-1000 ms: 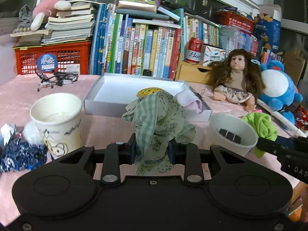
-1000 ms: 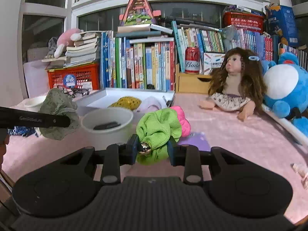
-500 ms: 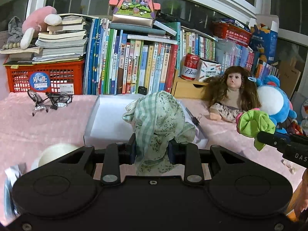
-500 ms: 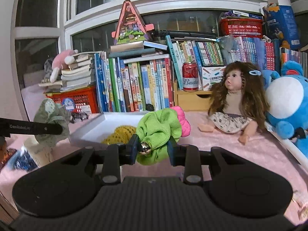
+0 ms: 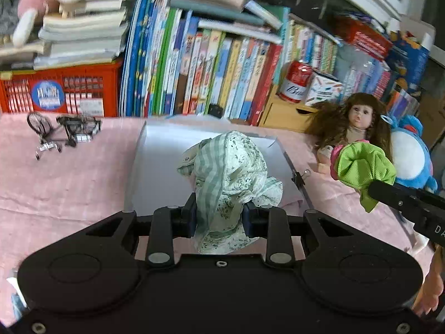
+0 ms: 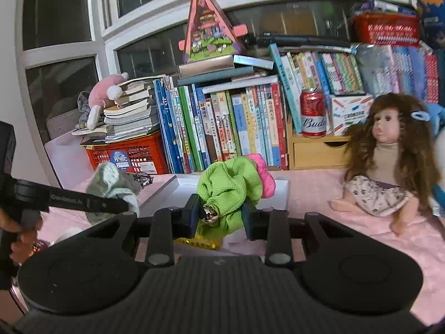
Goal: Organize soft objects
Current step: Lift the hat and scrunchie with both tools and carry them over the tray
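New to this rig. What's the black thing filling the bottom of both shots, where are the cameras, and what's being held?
There is no robot: a person holds a handheld two-finger gripper in each hand. Each picture comes from a fisheye camera on one gripper, looking forward along its fingers, so the black shape at the bottom is the gripper's own body.

In the left wrist view, the left gripper is shut on a crumpled green-and-white checked cloth. In the right wrist view, the right gripper is shut on a lime-green and pink fabric scrunchie. Each gripper also shows in the other's picture.

Below lies a pink tablecloth with a shallow white cardboard box. A long-haired brown-haired doll sits to the right; a row of upright books stands behind.
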A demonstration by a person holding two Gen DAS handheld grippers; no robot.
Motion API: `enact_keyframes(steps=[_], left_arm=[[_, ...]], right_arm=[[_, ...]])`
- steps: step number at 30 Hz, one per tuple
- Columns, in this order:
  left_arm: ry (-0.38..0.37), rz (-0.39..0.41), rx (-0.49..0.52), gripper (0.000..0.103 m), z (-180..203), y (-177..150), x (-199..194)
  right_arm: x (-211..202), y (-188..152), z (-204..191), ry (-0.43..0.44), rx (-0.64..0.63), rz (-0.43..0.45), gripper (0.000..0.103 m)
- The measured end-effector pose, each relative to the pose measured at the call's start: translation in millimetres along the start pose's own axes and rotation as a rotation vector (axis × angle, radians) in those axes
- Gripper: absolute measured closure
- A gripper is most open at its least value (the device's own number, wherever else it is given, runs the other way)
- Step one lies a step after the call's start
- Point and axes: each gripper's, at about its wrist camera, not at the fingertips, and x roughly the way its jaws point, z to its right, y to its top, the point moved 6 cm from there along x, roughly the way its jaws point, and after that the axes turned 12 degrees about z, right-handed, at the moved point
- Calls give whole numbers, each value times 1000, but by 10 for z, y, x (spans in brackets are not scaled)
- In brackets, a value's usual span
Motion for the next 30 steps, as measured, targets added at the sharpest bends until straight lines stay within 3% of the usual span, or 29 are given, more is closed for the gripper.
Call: enact_keyframes(steps=[6, 14, 25, 30], left_arm=[[41, -110, 5, 74, -44, 1, 457], [114, -234, 27, 74, -176, -100, 1024], [150, -304, 14, 74, -330, -187, 1385], [163, -320, 11, 74, -398, -230, 1452]], right_arm=[[457, 101, 74, -23, 42, -64, 66], [1105, -67, 148, -59, 37, -179, 66], [1673, -352, 140, -86, 6, -299, 66], [1770, -437, 190, -106, -6, -313, 66]])
